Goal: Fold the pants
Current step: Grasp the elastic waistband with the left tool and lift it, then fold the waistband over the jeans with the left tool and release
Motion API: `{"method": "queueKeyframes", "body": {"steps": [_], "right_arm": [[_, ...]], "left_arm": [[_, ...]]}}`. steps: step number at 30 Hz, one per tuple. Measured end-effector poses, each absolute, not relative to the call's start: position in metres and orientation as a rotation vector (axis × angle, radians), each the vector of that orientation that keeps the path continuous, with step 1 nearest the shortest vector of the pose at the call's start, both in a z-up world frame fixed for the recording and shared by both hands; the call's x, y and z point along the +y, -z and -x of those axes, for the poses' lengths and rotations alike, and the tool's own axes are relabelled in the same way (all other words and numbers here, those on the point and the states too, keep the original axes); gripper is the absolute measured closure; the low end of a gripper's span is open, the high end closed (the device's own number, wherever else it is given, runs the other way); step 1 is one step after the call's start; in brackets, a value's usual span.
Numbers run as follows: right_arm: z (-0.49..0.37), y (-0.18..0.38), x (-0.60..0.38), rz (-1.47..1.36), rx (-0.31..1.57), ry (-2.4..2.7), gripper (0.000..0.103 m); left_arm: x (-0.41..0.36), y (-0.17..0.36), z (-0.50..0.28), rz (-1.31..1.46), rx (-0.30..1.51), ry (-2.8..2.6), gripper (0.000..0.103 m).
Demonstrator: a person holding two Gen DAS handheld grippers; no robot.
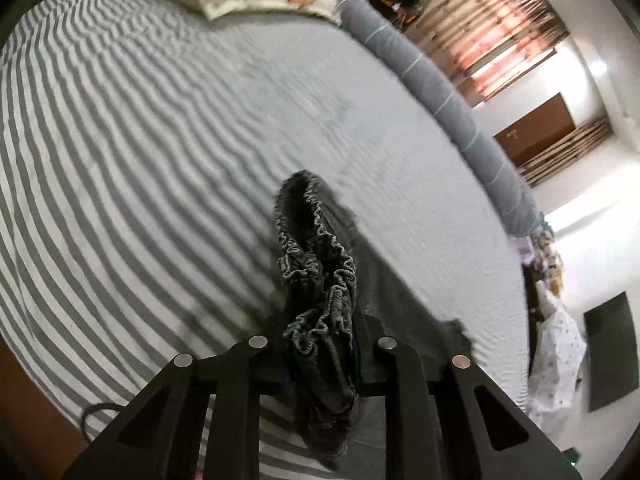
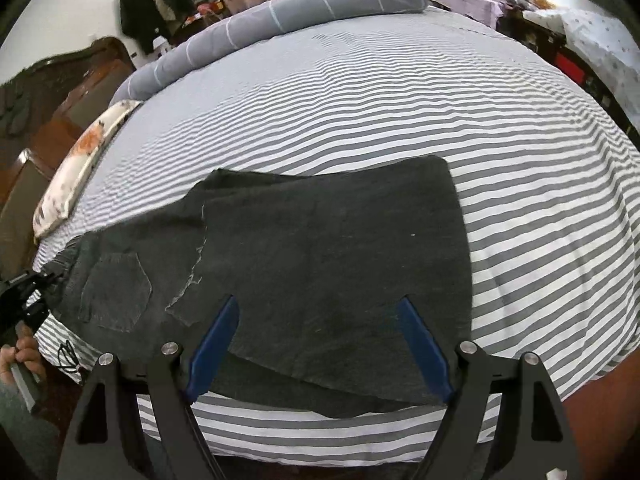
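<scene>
A bed with a grey-and-white striped sheet (image 2: 400, 112) fills both views and stretches away ahead of both pairs of fingers. A rolled grey quilt (image 2: 280, 12) lies along its far edge, well beyond the fingertips. A patterned pillow (image 2: 76, 172) sits far off to the left of the right-hand fingers, at the head of the bed.

The dark grey pants (image 2: 320, 260) lie folded flat on the sheet, directly ahead of and under the right gripper (image 2: 318, 312). Its blue fingers (image 2: 216, 340) stand wide apart above the cloth, pressing on nothing. A back pocket (image 2: 116, 292) shows left of those fingers.

The left gripper (image 1: 320, 344) is clamped on the pants' gathered elastic waistband (image 1: 316, 264), which bunches up between its fingers and rises clear of the sheet. In the right wrist view a hand (image 2: 20, 360) grips that tool at the far left edge.
</scene>
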State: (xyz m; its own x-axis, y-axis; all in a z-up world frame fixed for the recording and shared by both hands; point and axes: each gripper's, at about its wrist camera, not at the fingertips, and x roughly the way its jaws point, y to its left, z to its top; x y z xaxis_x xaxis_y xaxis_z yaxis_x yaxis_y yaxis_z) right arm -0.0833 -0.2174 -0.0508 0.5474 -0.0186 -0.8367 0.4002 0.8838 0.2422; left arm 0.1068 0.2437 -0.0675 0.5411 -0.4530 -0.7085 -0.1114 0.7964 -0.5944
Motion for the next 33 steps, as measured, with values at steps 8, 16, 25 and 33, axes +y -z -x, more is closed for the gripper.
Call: {"method": "queueKeyframes", "body": {"steps": [8,16,25,33], "right_arm": [[0.100,0.047,-0.249,-0.522,0.917,0.275,0.024],[0.128,0.048,-0.296,-0.643,0.866,0.319,0.024],[0.161,0.060,-0.352,-0.796,0.818,0.386,0.023],[0.168,0.068,-0.375,-0.845,0.807,0.406,0.023]], "left_arm": [[0.147,-0.012,-0.089,0.462,0.921,0.413,0.083],[0.017,-0.041,-0.072,0.321,0.939,0.623,0.083],[-0.113,-0.012,-0.041,0.219,1.067,0.762,0.083],[-0.173,0.027,0.001,0.019,1.116,0.805,0.083]]}}
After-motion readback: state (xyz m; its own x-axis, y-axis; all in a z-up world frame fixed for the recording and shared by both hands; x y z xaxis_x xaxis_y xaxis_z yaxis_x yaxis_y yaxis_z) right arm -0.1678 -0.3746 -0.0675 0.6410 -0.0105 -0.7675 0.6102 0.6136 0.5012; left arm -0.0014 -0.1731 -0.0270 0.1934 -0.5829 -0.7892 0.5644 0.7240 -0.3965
